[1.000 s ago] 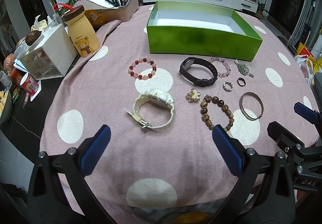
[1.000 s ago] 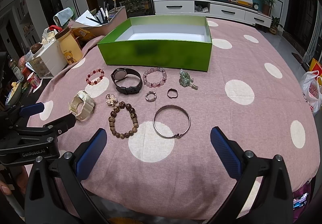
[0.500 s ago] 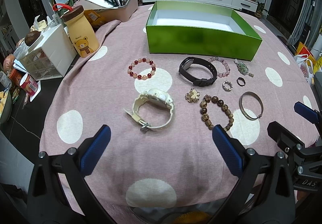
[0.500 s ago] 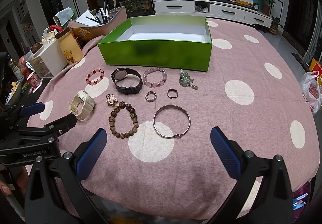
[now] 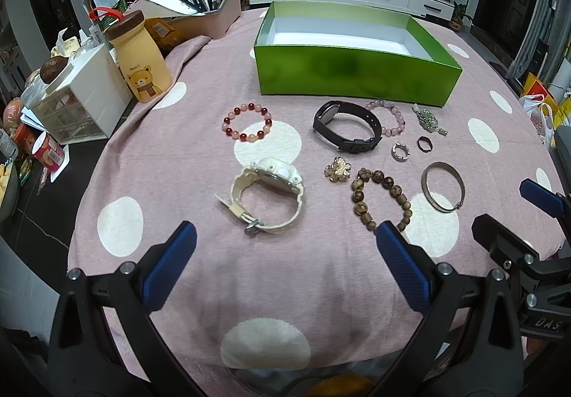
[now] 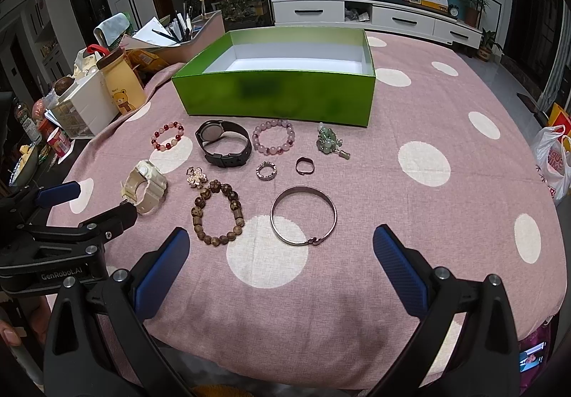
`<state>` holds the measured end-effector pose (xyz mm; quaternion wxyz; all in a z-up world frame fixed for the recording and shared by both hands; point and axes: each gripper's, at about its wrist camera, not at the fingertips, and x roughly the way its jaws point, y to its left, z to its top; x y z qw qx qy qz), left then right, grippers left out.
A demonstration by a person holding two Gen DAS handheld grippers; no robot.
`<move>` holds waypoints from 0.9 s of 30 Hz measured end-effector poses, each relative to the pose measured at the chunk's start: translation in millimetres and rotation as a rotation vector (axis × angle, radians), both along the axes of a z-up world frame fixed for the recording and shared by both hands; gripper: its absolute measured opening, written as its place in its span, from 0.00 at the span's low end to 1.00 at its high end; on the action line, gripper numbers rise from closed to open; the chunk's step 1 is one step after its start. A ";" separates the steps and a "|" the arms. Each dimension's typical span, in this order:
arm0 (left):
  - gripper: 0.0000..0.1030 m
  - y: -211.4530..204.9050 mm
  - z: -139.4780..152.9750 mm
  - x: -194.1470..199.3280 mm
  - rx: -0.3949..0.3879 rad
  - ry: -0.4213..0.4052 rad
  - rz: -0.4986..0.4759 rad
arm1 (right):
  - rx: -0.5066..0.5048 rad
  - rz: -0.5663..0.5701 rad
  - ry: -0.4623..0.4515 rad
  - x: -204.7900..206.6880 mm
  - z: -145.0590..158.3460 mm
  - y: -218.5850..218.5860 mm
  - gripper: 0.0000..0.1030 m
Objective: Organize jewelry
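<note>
**A:** Where do you stand with the jewelry?

**B:** At the very start, by my reading. Your left tongs [image 5: 282, 261] and right tongs [image 6: 282, 261] both hang released above the near edge of the tabletop [image 6: 464, 204], gripping nothing. The green box [image 6: 278, 101] at the far side looks bare inside, and every piece lies on the cloth in front of it.

**A:** Which piece do you take first?

**B:** Your left tongs face the cream watch [image 5: 267, 197], nearest of all. Your right tongs face the metal bangle [image 6: 303, 215], with the wooden bead bracelet [image 6: 217, 211] just to its left.

**A:** What does that move call for?

**B:** Lower one pair over a band, clench across it, then carry it over the box wall. The bangle lies flat, so you probably need a fingertip under its rim. Leave the small rings [image 6: 285, 168] for later; they sit near the black watch [image 6: 223, 143].
</note>
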<state>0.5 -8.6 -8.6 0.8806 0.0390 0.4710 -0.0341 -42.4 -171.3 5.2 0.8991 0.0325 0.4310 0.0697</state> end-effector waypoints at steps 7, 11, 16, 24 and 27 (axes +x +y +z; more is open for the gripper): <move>0.98 -0.1 -3.3 2.6 -0.027 0.014 -0.021 | 0.002 -0.006 0.000 0.2 -0.1 -1.7 0.99; 0.98 5.0 -8.2 5.9 -0.054 0.028 -0.011 | 0.020 -0.019 -0.005 2.6 -5.1 -11.5 0.99; 0.98 23.0 -12.3 7.6 -0.104 0.017 0.018 | 0.043 -0.030 -0.023 0.1 -7.0 -22.7 0.99; 0.98 52.1 -27.6 13.4 -0.149 0.034 0.108 | 0.070 -0.051 -0.010 0.3 -19.1 -36.7 0.99; 0.98 57.3 -30.3 18.2 -0.162 0.032 0.126 | 0.090 -0.056 -0.011 2.3 -23.8 -40.5 0.99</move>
